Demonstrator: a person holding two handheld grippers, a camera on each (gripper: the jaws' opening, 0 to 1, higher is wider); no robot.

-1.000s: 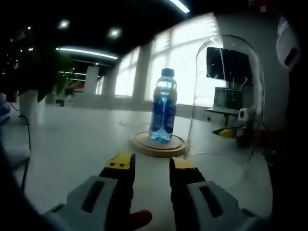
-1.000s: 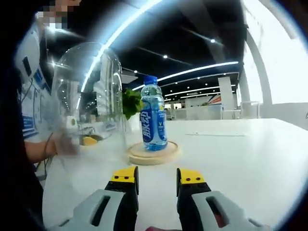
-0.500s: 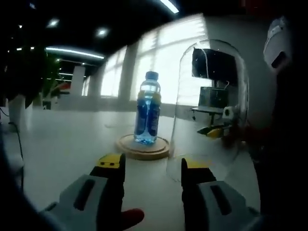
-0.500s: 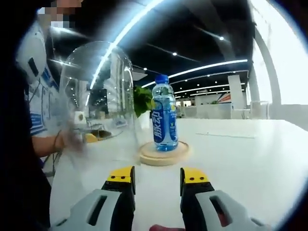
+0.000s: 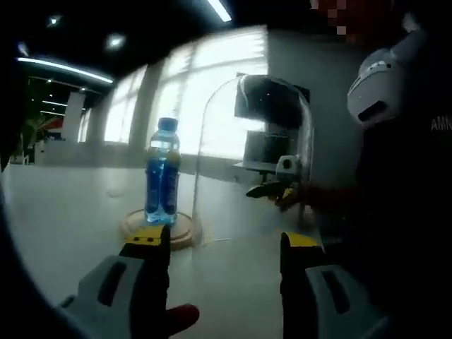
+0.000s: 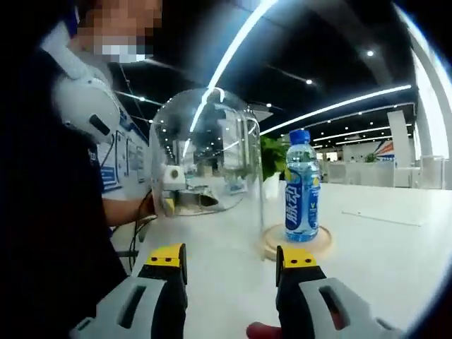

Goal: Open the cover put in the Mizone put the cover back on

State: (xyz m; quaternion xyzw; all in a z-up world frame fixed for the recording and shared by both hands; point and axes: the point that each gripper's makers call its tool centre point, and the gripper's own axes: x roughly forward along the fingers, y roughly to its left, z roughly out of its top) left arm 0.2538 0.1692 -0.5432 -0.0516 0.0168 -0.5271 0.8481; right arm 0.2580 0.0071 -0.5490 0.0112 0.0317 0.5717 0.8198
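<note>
A blue Mizone bottle point(image 5: 162, 173) point(image 6: 302, 191) stands upright on a round wooden base point(image 5: 173, 229) point(image 6: 318, 242). The clear glass dome cover point(image 5: 251, 162) point(image 6: 205, 159) stands on the table beside the base, off the bottle. My left gripper point(image 5: 224, 244) is open, its jaws spread wide just short of the dome's foot. My right gripper point(image 6: 232, 258) is also open and faces the dome from the other side. Through the glass each view shows the opposite gripper: the right one point(image 5: 272, 189) and the left one point(image 6: 180, 199). Nothing is held.
The white table point(image 5: 63, 205) point(image 6: 395, 254) stretches away past the base. The person's dark-clothed body point(image 5: 402, 176) point(image 6: 42, 212) is close behind the dome. A green plant point(image 6: 272, 155) stands behind the bottle, and a dark monitor point(image 5: 272, 102) behind the dome.
Both views have swung from the bottle toward the dome, which now looms nearer. The jaws of both grippers have spread wider.
</note>
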